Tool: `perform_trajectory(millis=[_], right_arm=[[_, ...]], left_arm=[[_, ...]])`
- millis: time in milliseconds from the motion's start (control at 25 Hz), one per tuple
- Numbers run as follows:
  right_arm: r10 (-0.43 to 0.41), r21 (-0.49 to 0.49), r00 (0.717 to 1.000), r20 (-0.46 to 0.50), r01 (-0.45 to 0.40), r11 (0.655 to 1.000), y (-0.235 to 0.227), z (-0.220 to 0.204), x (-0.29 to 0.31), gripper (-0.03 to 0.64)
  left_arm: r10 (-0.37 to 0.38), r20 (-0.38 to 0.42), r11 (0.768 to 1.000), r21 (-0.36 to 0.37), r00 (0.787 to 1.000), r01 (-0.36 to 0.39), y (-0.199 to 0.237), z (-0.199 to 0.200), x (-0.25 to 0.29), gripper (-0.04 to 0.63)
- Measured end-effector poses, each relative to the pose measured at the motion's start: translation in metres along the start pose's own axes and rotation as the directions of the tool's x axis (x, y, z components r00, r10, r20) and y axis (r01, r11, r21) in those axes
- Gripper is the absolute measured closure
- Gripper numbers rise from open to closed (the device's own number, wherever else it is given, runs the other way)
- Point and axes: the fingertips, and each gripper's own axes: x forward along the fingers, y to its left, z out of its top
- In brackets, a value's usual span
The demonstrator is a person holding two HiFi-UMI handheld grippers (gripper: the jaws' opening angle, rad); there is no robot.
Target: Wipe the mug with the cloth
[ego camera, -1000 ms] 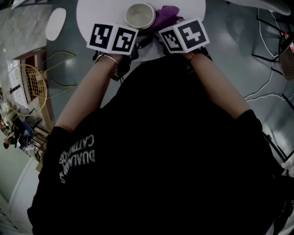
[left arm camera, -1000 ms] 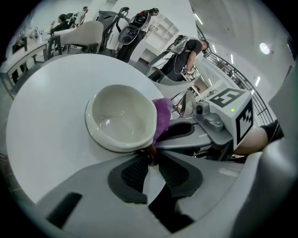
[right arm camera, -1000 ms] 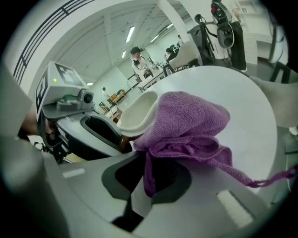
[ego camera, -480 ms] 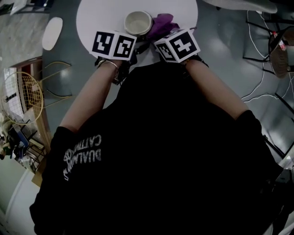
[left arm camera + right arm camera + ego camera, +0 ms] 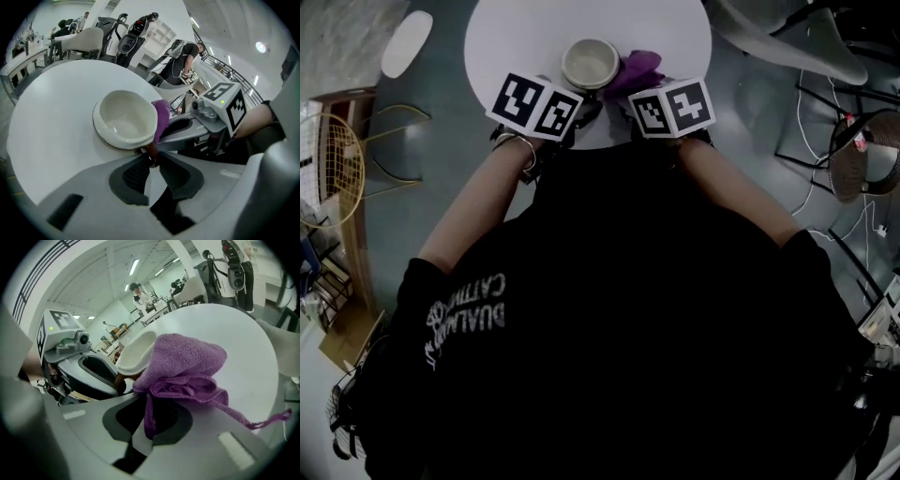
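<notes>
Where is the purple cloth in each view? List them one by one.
Head view: purple cloth, top centre, right of the white mug.
Left gripper view: purple cloth, centre, against the mug's right rim.
Right gripper view: purple cloth, centre, clamped in the right tongs.
Shared landmark: the white mug, left of the cloth everywhere.

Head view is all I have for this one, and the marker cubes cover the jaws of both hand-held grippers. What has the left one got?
Observer: The left hand-held gripper has its jaw tips closed on a small brownish part under the rim of the mug, apparently the handle.
Operator: And the right one?
Observer: The right hand-held gripper is clamped on a bunched purple cloth, with a fold hanging down between its jaws.
Operator: Does the cloth reach the mug?
Observer: Yes, the bunch lies against the mug's outer wall just below the rim.
</notes>
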Motion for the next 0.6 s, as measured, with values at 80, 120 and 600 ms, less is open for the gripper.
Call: perform_trajectory(millis=[80, 120, 600], right_arm=[[0.013, -0.003, 0.999, -0.035, -0.014, 1.0, -0.004, 0.001, -0.002, 0.583], [0.018, -0.011, 0.999, -0.05, -0.019, 1.0, -0.006, 0.002, -0.003, 0.583], [0.023, -0.139, 0.979, -0.203, -0.051, 0.989, -0.029, 0.021, -0.013, 0.583]], left_arm=[[-0.003, -0.02, 1.0, 0.012, 1.0, 0.003, 0.001, -0.001, -0.001, 0.523], [-0.004, -0.03, 1.0, 0.019, 1.0, 0.004, 0.001, -0.001, -0.001, 0.523], [-0.008, -0.145, 0.997, 0.071, 0.989, 0.018, 0.002, -0.008, -0.004, 0.523]])
